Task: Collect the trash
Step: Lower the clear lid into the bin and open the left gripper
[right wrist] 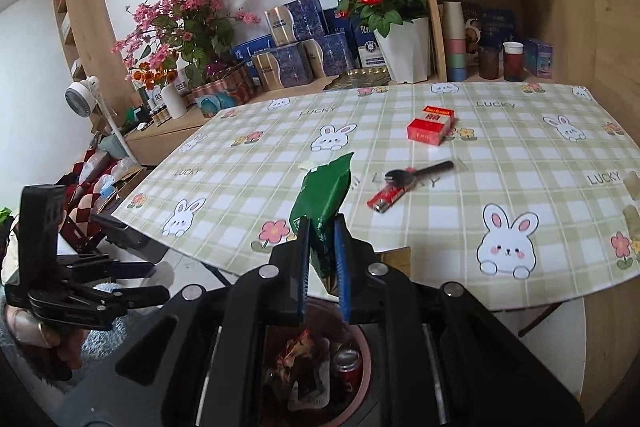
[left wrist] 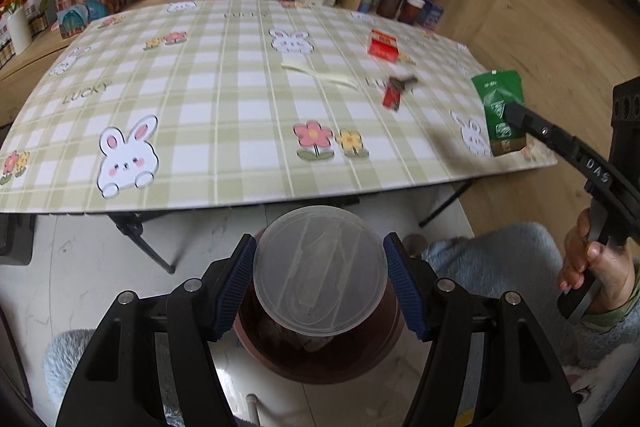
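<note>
Your left gripper (left wrist: pixel 320 283) clasped a round, clear plastic lid (left wrist: pixel 320 269) over the brown bin (left wrist: pixel 320 359), just off the table (left wrist: pixel 240 107) edge. Your right gripper (right wrist: pixel 323 267) pinched a crinkly green packet (right wrist: pixel 324 195) above that bin, floor open around.

I can read "LUCKY" printed several times on the checked tablecloth (right wrist: pixel 490 104) over the counter. I also make out "DAS" in pale letters on the right gripper (left wrist: pixel 513 115). Print on the red pack (right wrist: pixel 431 126) is too small to read.
</note>
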A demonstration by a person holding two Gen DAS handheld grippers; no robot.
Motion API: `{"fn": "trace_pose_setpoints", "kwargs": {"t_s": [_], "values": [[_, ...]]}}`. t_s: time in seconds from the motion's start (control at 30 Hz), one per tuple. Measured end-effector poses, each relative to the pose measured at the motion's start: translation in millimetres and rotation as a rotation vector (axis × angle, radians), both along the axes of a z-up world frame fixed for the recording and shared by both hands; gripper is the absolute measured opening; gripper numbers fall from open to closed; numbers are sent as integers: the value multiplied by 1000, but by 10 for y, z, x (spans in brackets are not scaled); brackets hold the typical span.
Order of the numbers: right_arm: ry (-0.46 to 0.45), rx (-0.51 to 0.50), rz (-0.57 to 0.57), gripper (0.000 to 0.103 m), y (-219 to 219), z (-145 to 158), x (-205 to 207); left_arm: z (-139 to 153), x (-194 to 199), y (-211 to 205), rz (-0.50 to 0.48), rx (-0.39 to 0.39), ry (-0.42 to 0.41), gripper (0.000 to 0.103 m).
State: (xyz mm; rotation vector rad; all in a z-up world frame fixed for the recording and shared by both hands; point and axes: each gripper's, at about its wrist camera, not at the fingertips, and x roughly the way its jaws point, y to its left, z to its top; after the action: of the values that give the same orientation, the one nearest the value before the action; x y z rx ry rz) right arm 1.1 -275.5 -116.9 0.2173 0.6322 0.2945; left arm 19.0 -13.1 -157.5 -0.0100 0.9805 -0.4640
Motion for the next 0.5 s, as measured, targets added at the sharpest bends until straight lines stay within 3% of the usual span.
{"fn": "trace_pose_setpoints", "kwargs": {"t_s": [0.5], "values": [[9,14,-5,15,-63,-15,-180,-121,-72,-186,-51,37,35,65]]}}
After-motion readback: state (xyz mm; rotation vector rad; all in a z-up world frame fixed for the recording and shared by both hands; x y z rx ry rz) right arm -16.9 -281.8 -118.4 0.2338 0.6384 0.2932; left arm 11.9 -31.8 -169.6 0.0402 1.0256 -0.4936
